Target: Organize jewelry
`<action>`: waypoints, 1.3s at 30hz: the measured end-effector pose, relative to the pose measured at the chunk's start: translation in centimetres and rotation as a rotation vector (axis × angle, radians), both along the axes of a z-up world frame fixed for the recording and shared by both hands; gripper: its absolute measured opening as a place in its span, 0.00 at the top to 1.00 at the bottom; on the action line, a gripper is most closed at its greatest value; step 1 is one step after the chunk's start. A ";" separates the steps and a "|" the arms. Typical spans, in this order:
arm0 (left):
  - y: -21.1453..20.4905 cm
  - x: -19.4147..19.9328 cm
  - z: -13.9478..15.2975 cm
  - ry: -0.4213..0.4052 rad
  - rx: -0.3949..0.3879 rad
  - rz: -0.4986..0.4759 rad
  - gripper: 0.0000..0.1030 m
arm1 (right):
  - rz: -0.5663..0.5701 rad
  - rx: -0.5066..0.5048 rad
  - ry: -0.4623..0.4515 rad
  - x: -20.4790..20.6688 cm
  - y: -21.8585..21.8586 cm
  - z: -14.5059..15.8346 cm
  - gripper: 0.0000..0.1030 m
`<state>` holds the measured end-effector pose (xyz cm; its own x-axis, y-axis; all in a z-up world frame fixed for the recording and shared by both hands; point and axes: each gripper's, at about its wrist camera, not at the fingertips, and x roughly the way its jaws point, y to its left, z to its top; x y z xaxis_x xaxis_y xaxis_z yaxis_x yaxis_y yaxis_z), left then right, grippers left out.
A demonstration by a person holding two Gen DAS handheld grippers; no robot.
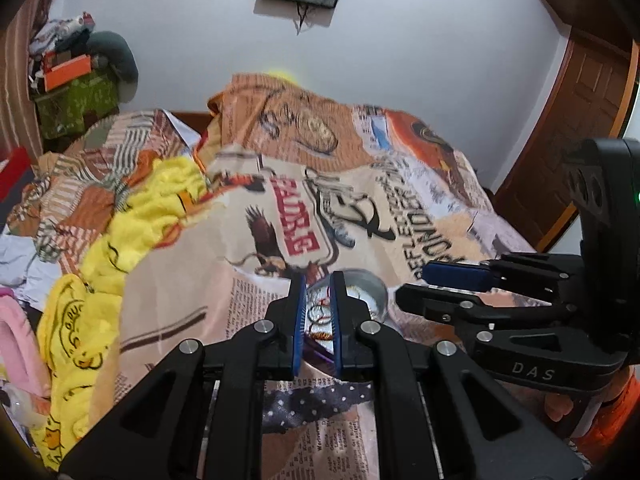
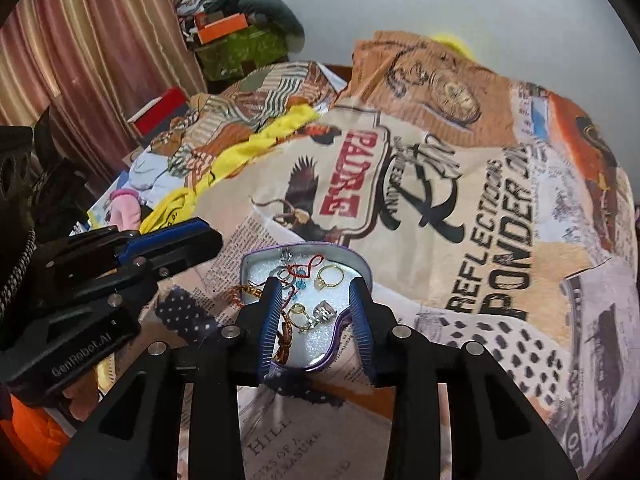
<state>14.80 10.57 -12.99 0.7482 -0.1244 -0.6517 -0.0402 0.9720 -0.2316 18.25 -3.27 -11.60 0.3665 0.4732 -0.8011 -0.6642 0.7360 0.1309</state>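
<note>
on the bed, over a printed blanket with newspaper pictures and big letters, lies a small metal tin with a purple edge. inside the tin, on a white glittery lining, i see a gold ring, a second gold ring, a silver ring, a red thread with blue beads and a brown twisted piece that hangs over the left rim.

the right gripper is above the near part of the tin, its tongs wide apart, one blue pad on each side of the two nearer rings, holding nothing. if the pads touch the tin, i cannot tell.

the left gripper is at the left side of the tin, and its tongs are narrow with only a small gap. in the left wrist view some thin rings and the brown piece show through this gap, but if it holds something i cannot tell. the picture is blurred there.

a yellow cloth lies crumpled on the left part of the bed, well apart from the tin. behind it is a striped curtain.
</note>
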 end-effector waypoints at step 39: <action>-5.7 -17.6 16.2 -0.548 0.186 0.182 0.06 | -0.312 0.359 -0.698 -16.3 -8.8 17.0 0.00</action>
<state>-2.75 4.82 3.18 0.9796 0.1161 -0.1638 -0.1324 0.9869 -0.0924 1.96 -12.07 5.35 0.8776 0.4508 -0.1629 -0.4528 0.8912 0.0267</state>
